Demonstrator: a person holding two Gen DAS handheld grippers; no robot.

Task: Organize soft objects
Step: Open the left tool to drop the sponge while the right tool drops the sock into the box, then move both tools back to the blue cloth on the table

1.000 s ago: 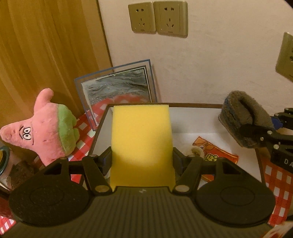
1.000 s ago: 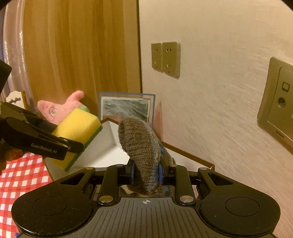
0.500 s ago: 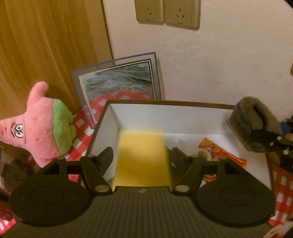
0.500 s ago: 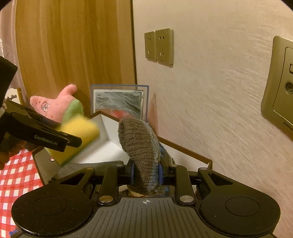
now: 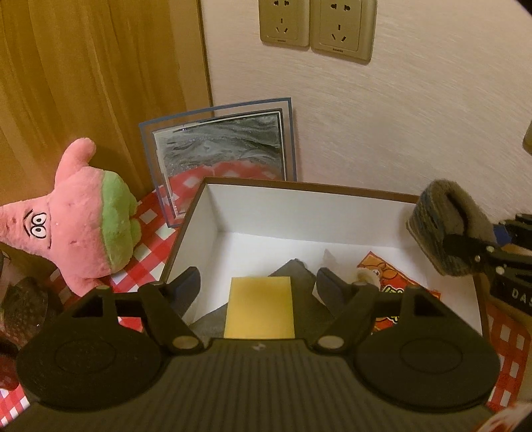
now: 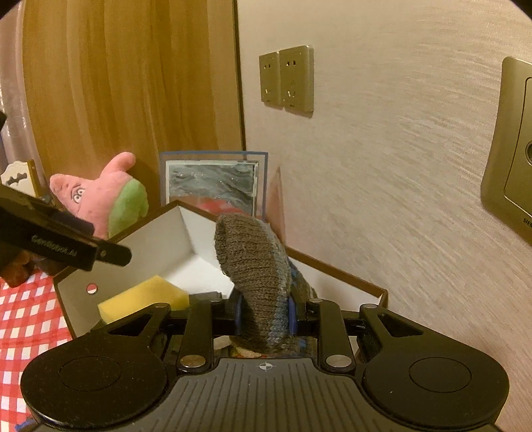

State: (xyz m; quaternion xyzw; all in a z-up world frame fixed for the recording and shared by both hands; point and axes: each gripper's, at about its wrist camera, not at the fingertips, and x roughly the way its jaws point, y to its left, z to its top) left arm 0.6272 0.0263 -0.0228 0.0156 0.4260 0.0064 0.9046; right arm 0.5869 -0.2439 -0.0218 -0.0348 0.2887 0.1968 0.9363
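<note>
Now the left claw [image 5: 257,282], its jaws just opened wide, hangs over the sponge [image 5: 259,307] lying in the box [image 5: 299,187]. The right claw [image 6: 264,310] grips a sock [image 6: 256,266] above the box's right edge; dropping it in seems next.

A home room, likely a living or bedroom corner. Wall sockets [image 5: 317,28] are sitting on textured wallpaper [image 5: 415,126], a wood-panelled door [image 5: 93,83] is standing at left. A red checked tablecloth [image 5: 151,229] is covering the table, with a pink plush toy [image 5: 76,219] and framed picture [image 5: 221,156] leaning far back.
</note>
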